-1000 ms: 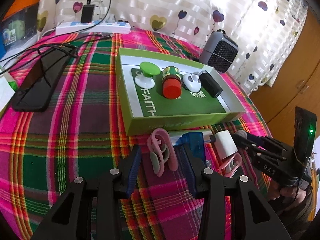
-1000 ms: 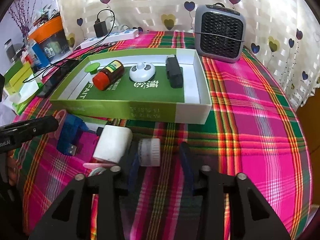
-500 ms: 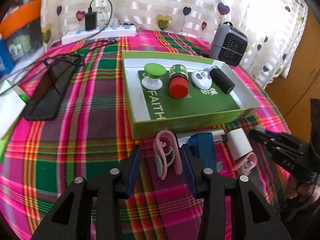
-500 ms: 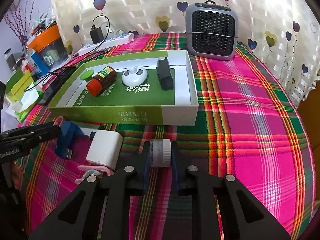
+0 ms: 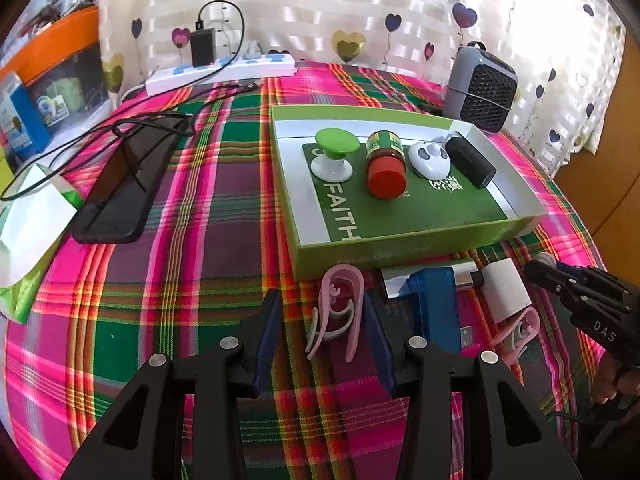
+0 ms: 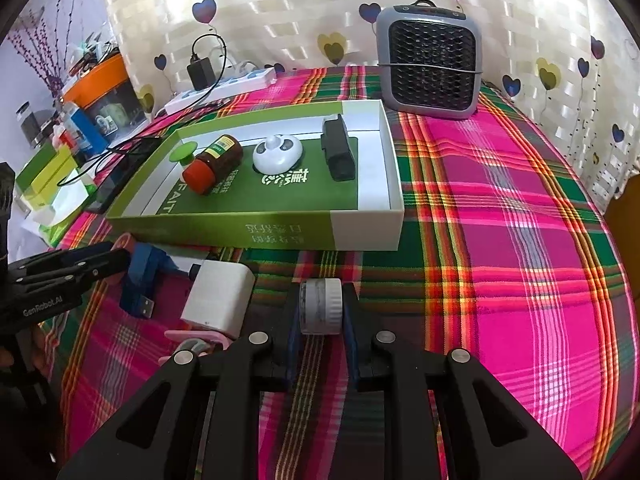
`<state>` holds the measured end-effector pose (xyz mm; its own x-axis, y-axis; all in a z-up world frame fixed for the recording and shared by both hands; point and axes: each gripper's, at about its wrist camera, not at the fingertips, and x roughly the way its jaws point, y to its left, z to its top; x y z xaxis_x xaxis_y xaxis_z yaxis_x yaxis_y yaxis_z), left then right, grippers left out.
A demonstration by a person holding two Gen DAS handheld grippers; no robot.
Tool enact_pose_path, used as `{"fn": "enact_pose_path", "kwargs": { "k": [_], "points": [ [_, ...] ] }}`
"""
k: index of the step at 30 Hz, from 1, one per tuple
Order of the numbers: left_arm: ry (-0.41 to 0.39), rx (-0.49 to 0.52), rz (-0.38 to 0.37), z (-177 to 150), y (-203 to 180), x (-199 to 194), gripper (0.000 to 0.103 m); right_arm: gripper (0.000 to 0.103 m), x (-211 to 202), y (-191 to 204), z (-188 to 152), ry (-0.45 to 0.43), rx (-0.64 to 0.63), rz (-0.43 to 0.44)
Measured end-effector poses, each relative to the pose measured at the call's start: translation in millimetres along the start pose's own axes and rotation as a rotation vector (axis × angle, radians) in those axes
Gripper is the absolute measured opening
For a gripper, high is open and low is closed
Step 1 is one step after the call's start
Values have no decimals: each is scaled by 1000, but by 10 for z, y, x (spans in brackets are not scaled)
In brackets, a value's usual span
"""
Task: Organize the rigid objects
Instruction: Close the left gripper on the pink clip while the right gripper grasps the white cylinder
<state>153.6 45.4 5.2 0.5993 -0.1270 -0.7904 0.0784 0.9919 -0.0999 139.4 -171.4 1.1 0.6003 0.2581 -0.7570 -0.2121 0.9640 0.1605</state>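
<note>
The right gripper (image 6: 320, 312) pinches a small white jar (image 6: 321, 306), the green tray (image 6: 256, 236) just ahead; lift clear of its wall before releasing, while the left gripper (image 5: 325, 322) gapes around 1 pink clip (image 5: 338, 310).

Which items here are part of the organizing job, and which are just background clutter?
Job: green box; inside it the green knob, red-capped bottle, panda-faced case, black block; outside, white roll, pink clip, white cube, blue USB adapter.
Background: heater, power strip, phone.
</note>
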Motion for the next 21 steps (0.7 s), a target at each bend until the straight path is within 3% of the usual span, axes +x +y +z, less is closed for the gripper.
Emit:
{"fn": "enact_pose_path", "kwargs": {
  "k": [6, 14, 21],
  "points": [
    [-5, 11, 3, -4, -9, 7, 40, 20, -2, -4, 1, 1, 2, 1],
    [-7, 4, -18, -4, 0, 2, 24, 20, 2, -1, -2, 2, 0, -2],
    [-9, 0, -29, -9, 16, -4, 22, 20, 6, 1, -6, 2, -2, -5]
  ]
}}
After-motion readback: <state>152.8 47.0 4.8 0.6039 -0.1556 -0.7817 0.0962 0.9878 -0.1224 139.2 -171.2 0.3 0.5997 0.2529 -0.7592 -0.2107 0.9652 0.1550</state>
